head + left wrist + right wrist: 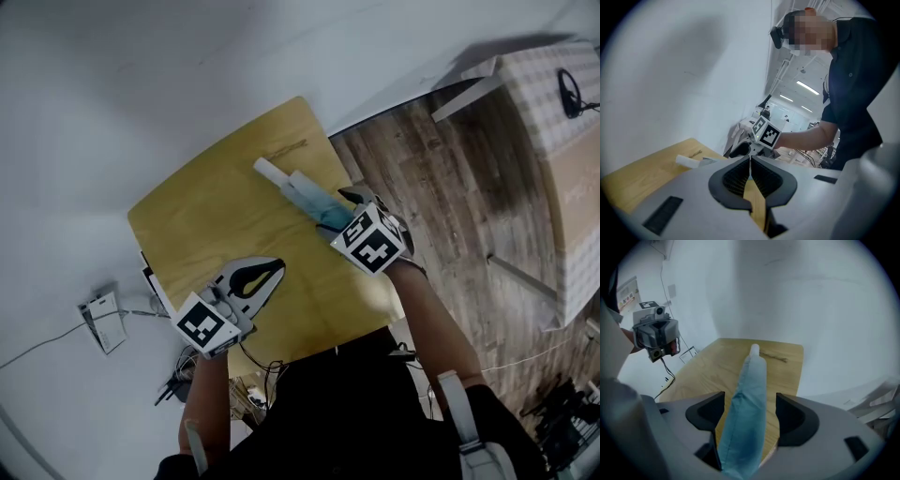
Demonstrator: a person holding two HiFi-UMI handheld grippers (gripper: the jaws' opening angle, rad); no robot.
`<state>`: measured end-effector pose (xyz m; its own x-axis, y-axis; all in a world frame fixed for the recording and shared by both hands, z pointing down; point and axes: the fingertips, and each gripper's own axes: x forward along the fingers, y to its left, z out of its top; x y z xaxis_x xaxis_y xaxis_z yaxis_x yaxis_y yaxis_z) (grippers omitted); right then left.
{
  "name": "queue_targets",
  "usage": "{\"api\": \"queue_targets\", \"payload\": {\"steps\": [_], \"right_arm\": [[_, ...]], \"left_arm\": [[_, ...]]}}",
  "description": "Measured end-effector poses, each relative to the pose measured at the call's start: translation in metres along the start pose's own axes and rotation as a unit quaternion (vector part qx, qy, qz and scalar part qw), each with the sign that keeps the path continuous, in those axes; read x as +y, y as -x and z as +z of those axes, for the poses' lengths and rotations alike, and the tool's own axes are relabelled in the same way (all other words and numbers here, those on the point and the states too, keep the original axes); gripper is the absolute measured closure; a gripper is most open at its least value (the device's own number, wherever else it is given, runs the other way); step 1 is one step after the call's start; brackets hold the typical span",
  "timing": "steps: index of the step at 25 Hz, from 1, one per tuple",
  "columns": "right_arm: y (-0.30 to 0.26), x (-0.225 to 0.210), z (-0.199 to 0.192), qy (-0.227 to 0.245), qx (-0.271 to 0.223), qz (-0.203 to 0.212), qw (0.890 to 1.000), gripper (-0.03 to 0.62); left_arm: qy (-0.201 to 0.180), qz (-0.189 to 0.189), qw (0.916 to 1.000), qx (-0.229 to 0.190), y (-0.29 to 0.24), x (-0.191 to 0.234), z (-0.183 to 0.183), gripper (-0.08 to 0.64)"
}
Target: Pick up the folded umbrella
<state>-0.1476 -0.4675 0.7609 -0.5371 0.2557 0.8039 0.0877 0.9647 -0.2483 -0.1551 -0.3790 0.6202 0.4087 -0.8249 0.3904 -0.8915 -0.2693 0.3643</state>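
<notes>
Head view: folded umbrella [302, 190] lies on wooden table [206, 225], right gripper [352, 201] at its near end. Only right gripper view shows jaws spread wide, umbrella between them, unpinched. Left gripper [750, 172] view: jaws together, nothing between

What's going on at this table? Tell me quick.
A person holds a two-jaw tool in each hand over a wooden table. The right tool is down at the folded umbrella, light blue with a white end, which lies on the table. Its jaws stand open on either side of the fabric and are not pressing on it. The left tool is shut and empty over the near part of the table. The umbrella is not yet picked up.
</notes>
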Motion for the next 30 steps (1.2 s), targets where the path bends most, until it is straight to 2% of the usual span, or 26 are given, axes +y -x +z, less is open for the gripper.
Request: {"api": "queue_targets", "payload": {"steps": [8, 11, 16, 22, 30], "right_arm": [[-0.029, 0.002, -0.018, 0.013, 0.077, -0.018, 0.997, 0.272], [-0.031, 0.001, -0.021, 0.011, 0.091, -0.018, 0.996, 0.272], [-0.034, 0.003, -0.022, 0.023, 0.103, -0.020, 0.994, 0.273], [-0.028, -0.001, -0.024, -0.003, 0.090, -0.011, 0.996, 0.307], [0.013, -0.005, -0.009, -0.035, 0.021, -0.032, 0.999, 0.319]], "left_arm": [[0.022, -0.006, 0.9997, -0.011, -0.006, -0.004, -0.009, 0.548], [0.034, -0.008, 0.9990, -0.029, -0.008, -0.008, -0.004, 0.548], [0.027, -0.003, 0.9995, -0.012, -0.003, -0.011, -0.016, 0.546], [0.033, 0.000, 0.9994, -0.014, 0.004, -0.021, -0.022, 0.548], [0.047, 0.014, 0.9980, -0.039, 0.039, -0.033, -0.023, 0.546]]}}
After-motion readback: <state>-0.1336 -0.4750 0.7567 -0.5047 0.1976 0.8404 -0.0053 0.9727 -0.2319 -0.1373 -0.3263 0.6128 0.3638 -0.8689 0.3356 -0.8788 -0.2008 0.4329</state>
